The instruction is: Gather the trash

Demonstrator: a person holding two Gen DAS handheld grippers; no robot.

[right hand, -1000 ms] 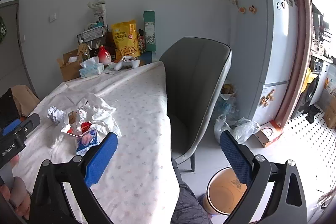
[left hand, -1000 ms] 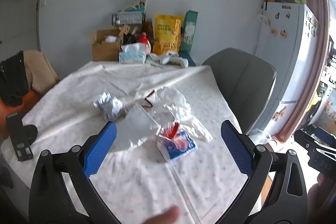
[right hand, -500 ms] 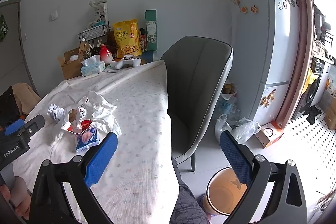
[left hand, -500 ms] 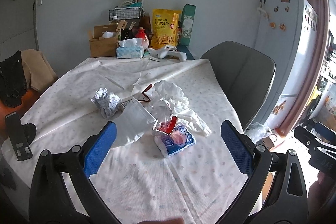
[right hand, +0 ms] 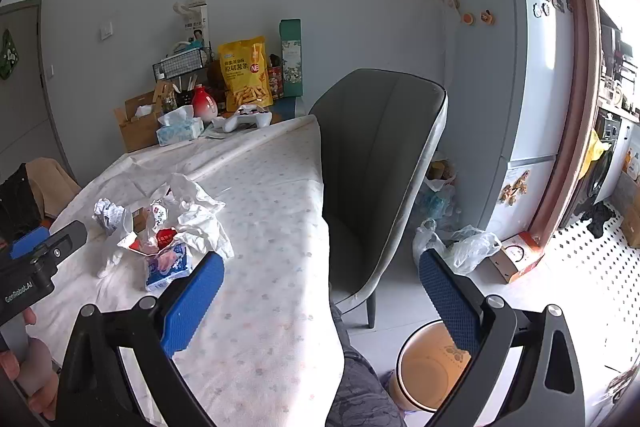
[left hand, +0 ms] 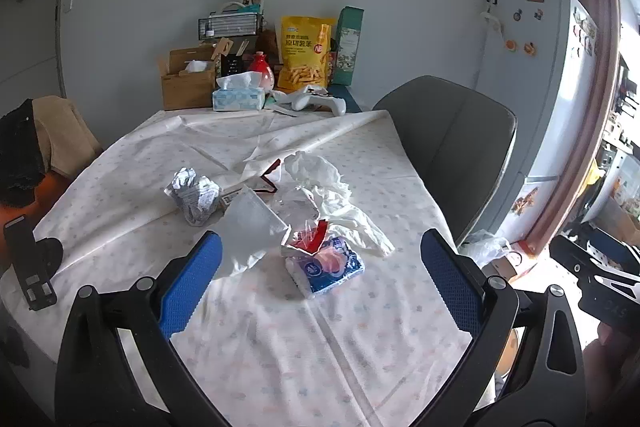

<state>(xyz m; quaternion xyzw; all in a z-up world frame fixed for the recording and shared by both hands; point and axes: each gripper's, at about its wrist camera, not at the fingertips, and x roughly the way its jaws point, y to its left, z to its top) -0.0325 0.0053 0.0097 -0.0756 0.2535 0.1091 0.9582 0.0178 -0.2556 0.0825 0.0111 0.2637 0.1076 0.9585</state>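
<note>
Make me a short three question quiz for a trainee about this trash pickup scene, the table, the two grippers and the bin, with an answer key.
1. True or false: the left gripper is shut on the blue tissue pack.
2. Where is the trash bin? A. on the table B. on the floor near the grey chair C. on top of the fridge
3. Fill in: the crumpled foil ball lies on the ____ side of the trash pile in the left wrist view.

Key
1. False: its jaws stand wide open above the tablecloth, holding nothing.
2. B; the right gripper is open too.
3. Left.
</note>
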